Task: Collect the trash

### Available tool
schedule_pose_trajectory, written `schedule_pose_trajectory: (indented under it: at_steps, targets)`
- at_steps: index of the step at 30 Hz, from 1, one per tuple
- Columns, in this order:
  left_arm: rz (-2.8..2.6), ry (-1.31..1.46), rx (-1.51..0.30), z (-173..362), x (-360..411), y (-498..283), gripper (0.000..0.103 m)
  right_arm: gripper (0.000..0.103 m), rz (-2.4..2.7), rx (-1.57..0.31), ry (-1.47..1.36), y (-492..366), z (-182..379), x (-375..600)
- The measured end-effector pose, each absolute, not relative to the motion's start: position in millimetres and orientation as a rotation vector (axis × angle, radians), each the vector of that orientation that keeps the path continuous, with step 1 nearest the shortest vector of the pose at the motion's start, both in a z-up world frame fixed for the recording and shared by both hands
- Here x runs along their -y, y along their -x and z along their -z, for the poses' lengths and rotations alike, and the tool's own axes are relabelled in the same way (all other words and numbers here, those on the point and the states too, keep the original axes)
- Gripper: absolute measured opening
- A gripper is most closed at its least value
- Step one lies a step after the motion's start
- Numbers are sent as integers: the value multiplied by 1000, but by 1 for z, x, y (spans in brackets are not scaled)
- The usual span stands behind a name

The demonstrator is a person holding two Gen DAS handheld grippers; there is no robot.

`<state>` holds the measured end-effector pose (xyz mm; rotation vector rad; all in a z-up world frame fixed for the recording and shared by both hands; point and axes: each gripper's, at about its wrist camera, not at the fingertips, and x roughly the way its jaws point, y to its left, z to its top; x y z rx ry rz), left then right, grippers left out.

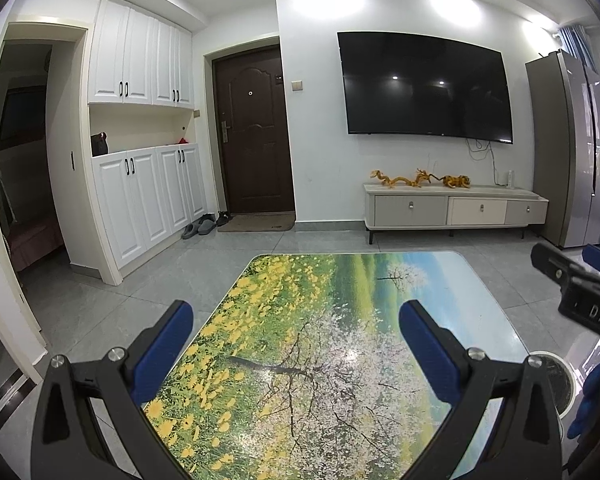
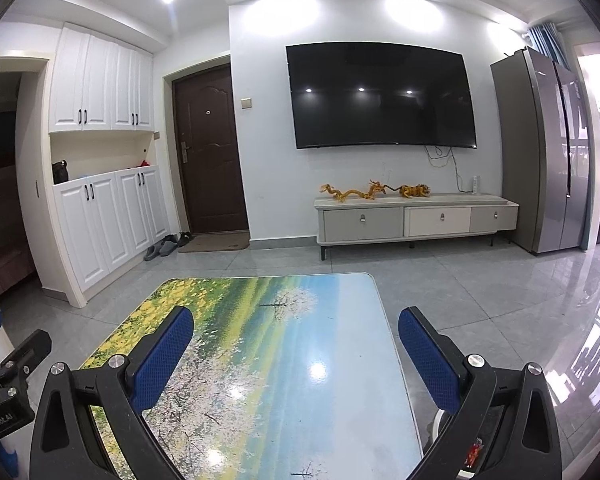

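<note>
My left gripper (image 1: 296,320) is open over the near end of a low table (image 1: 324,280) printed with a flower-field landscape, and nothing is between its blue pads. My right gripper (image 2: 296,328) is also open and holds nothing, above the same table (image 2: 300,320) toward its right side. A round white trash bin (image 1: 558,380) with a dark liner stands on the floor by the table's right edge. In the right wrist view the bin (image 2: 440,428) shows under the right finger, with a small red item (image 2: 474,450) inside. No loose trash shows on the table top.
Grey tiled floor (image 2: 480,280) surrounds the table. Against the far wall are a TV stand (image 2: 416,220) with golden figurines, a wall TV, a brown door (image 2: 208,152) with slippers beside it, white cabinets (image 1: 140,200) on the left and a fridge (image 2: 540,152) on the right.
</note>
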<state>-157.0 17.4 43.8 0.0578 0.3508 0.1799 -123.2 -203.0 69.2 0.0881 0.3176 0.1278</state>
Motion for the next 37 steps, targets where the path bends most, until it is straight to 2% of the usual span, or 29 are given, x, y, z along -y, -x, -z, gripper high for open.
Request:
schedule_pose_trajectory:
  at_steps: [9, 37]
  targets:
    - [-130, -72, -329, -49, 2, 154, 103, 103, -91, -302, -69, 127, -74, 211]
    - [-135, -23, -299, -56, -6, 169, 103, 103, -107, -287, -5, 134, -70, 192]
